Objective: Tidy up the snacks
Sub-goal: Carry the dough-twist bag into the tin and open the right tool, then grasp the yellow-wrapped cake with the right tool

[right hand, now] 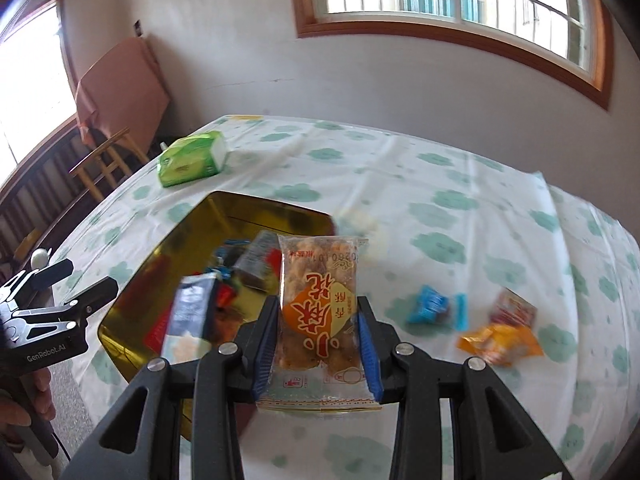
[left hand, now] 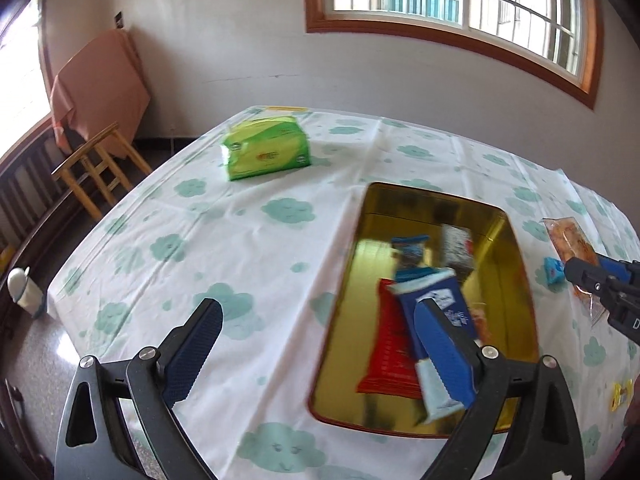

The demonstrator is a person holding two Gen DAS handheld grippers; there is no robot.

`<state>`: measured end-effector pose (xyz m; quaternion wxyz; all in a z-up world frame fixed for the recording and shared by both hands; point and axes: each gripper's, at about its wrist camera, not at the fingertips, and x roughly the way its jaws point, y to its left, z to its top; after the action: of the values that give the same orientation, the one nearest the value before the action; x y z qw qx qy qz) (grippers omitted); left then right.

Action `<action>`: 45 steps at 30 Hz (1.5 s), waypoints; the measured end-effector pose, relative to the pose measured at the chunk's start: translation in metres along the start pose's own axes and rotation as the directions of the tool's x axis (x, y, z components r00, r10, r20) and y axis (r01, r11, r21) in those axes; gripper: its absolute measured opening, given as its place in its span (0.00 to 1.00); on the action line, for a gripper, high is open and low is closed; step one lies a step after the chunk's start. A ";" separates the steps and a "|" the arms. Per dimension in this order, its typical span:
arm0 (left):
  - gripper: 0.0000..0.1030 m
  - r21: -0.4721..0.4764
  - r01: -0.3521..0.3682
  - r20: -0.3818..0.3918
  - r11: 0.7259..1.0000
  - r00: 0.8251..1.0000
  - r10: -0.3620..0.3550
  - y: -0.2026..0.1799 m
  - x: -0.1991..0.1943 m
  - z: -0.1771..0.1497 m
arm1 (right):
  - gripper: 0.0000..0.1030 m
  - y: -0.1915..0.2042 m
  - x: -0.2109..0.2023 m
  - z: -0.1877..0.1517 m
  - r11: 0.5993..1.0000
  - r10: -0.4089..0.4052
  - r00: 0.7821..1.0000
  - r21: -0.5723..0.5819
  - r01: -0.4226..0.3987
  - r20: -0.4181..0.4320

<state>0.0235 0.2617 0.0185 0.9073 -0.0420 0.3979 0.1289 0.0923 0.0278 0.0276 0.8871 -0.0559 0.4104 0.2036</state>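
- Left wrist view: the left hand-held gripper (left hand: 320, 344) has its two blue-padded fingers spread wide apart with nothing between them, above the near edge of the tabletop (left hand: 248, 248), which wears a white cloth printed with green clouds.
- Under its right finger sits the gold tin (left hand: 360, 264), open-topped, on the cloth.
- Inside the tin a blue packet (left hand: 430, 304) lies across a red packet (left hand: 390, 356); further back are a smaller blue wrapper (left hand: 410, 248) and a white-and-red packet (left hand: 458, 250).
- A green tissue pack (left hand: 266, 148) rests on the far side of the tabletop, well apart from the tin.
- At the right edge the right hand-held gripper (left hand: 576, 276) comes into view, with the clear snack packet (left hand: 568, 240) at its tip.
- Right wrist view: the right hand-held gripper (right hand: 318, 340) is clamped on the clear snack packet (right hand: 318, 304), holding it upright by both side edges, just beside the gold tin (right hand: 176, 232) at its right rim.
- On the cloth to the right lie a blue candy (right hand: 436, 306), an orange packet (right hand: 502, 342) and a small reddish packet (right hand: 514, 308), close together.
- The left hand-held gripper (right hand: 86, 280) shows at the left edge, fingers apart.
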 end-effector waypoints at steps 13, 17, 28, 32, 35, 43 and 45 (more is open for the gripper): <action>0.93 -0.022 -0.031 -0.054 0.999 0.998 0.030 0.021 0.012 -0.008 | 0.36 0.041 0.068 0.023 0.999 0.005 0.996 -0.041 -0.009 -0.083; 0.93 -0.019 -0.033 -0.064 0.999 0.997 0.031 0.022 0.015 -0.009 | 0.36 0.048 0.076 0.023 0.998 -0.007 0.996 -0.063 0.001 -0.090; 0.93 -0.016 -0.027 -0.074 1.000 0.997 0.026 0.019 0.018 -0.011 | 0.37 0.049 0.080 0.021 0.999 0.006 0.995 -0.053 -0.011 -0.097; 0.93 -0.006 -0.020 -0.073 1.000 0.997 0.019 0.014 0.015 -0.011 | 0.39 0.045 0.071 0.024 0.999 0.012 0.997 -0.048 -0.016 -0.075; 0.93 0.007 -0.011 -0.067 1.000 0.998 0.011 0.008 0.012 -0.011 | 0.39 0.039 0.056 0.022 0.999 0.018 0.998 -0.038 -0.020 -0.052; 0.93 0.052 0.036 -0.053 0.998 0.998 -0.033 -0.018 0.001 -0.013 | 0.40 -0.004 0.005 -0.003 1.000 -0.012 1.000 0.014 0.012 -0.019; 0.93 0.077 0.051 -0.050 0.996 0.998 -0.047 -0.028 -0.003 -0.015 | 0.40 -0.021 -0.010 -0.014 0.999 -0.039 0.999 0.033 0.039 -0.016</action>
<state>0.0180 0.2314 0.0097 0.9014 -0.0194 0.4231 0.0898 0.0854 0.0020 0.0246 0.8885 -0.0506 0.4195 0.1788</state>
